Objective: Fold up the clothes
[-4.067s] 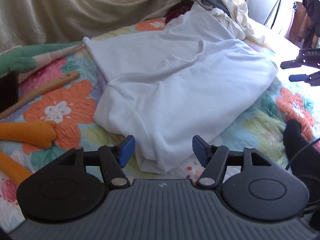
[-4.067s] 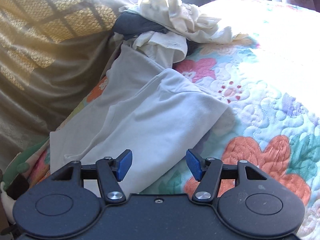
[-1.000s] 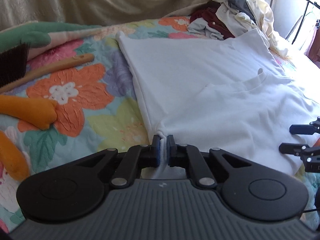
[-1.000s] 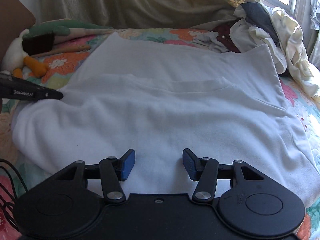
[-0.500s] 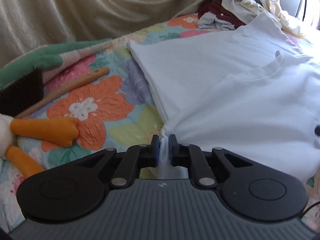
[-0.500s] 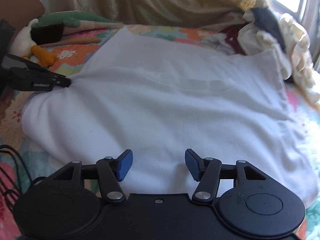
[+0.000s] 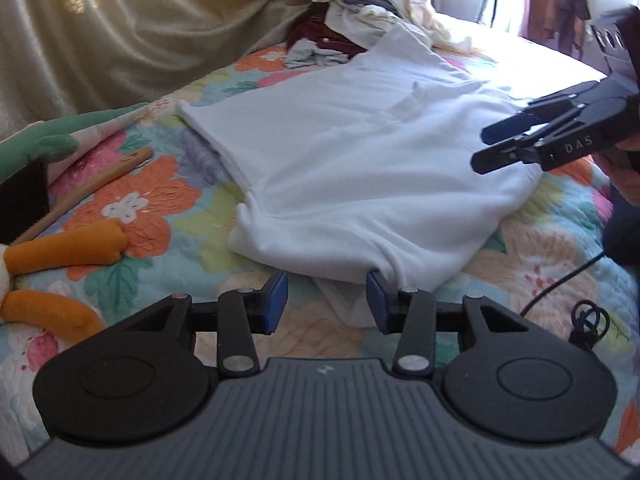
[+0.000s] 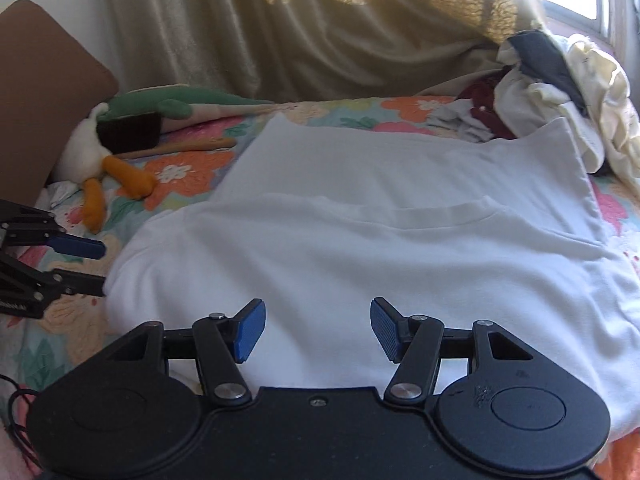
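Note:
A white T-shirt (image 7: 360, 152) lies folded over on the floral quilt (image 7: 160, 216); it fills the middle of the right wrist view (image 8: 380, 248). My left gripper (image 7: 326, 306) is open and empty just in front of the shirt's near edge. It also shows at the left of the right wrist view (image 8: 86, 266). My right gripper (image 8: 316, 330) is open and empty, low over the shirt. In the left wrist view it (image 7: 494, 146) hovers over the shirt's right side.
A heap of unfolded clothes (image 7: 368, 12) sits at the shirt's far end by the curtain (image 7: 120, 40). A stuffed duck (image 8: 108, 160), a wooden-handled brush (image 7: 80, 192) and a brown cushion (image 8: 40, 100) lie to the left. A black cable (image 7: 560, 280) trails at right.
My left gripper has opened, let go of the shirt edge and drawn back. The shirt now lies flat. My right gripper stays open above it.

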Available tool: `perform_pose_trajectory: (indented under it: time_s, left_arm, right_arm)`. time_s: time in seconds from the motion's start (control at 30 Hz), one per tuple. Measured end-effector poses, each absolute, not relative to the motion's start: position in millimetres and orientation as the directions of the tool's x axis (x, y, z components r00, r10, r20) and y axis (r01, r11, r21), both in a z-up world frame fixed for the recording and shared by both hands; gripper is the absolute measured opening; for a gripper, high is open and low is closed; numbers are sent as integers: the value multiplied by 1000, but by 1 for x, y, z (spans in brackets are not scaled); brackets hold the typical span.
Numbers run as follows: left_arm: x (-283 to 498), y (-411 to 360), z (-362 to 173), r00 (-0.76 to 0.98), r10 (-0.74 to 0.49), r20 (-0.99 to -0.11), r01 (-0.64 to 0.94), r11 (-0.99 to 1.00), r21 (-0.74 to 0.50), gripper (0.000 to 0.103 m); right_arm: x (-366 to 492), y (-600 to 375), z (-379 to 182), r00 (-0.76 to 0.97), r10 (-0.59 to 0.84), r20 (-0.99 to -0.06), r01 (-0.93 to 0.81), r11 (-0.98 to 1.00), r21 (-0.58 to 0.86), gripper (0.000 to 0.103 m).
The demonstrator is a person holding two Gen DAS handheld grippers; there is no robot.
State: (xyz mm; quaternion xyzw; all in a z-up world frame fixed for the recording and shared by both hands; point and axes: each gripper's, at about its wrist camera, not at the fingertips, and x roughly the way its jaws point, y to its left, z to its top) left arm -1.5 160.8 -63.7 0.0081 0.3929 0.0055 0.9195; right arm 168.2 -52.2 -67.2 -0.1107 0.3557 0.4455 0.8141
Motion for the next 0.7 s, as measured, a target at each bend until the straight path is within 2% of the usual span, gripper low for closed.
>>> perform_pose_trajectory:
  time_s: [0.13,0.23,0.33,0.43,0.47,0.5,0.57,0.63,0.7]
  left_arm:
    - [2,165,-72,690,-80,-720,16,995,-96,37]
    - [-2,171,-71,712,-152,-686,39,983,-178,37]
    - [5,174,-74,704,-181,-686,43,976,-213,40]
    - [15,189,-81,698,-234,-677,-21,938,-346,45]
    - [18,193,-82,700,-254,-667,-41,919,-392,43]
    - [19,193,-81,703,-251,-665,-52,915,-400,42]
    - [23,183,-78,668,-161,-726,-103,947,-305,19]
    - [29,177,-84,524,-63,-849,-170,969,-177,17]
    - [23,184,-90,466,-47,-884,-222,960,-168,13]
  right_arm:
    - [161,-44,-71,283,671,-686,-829,531,176,63]
    - [158,-41,-75,276,664,-695,-828,531,179,63]
    - [162,-42,-86,260,659,-706,-813,544,208,63]
    - [166,-45,-107,267,629,-730,-786,581,213,66]
    - [167,-48,-113,270,626,-731,-778,589,218,66]
    - [166,-50,-113,273,629,-728,-777,590,218,66]
    - [164,-51,-111,276,628,-728,-779,590,214,66]
    - [163,-50,-110,275,621,-734,-782,589,205,66]
    - [162,-49,-110,275,617,-737,-788,584,195,67]
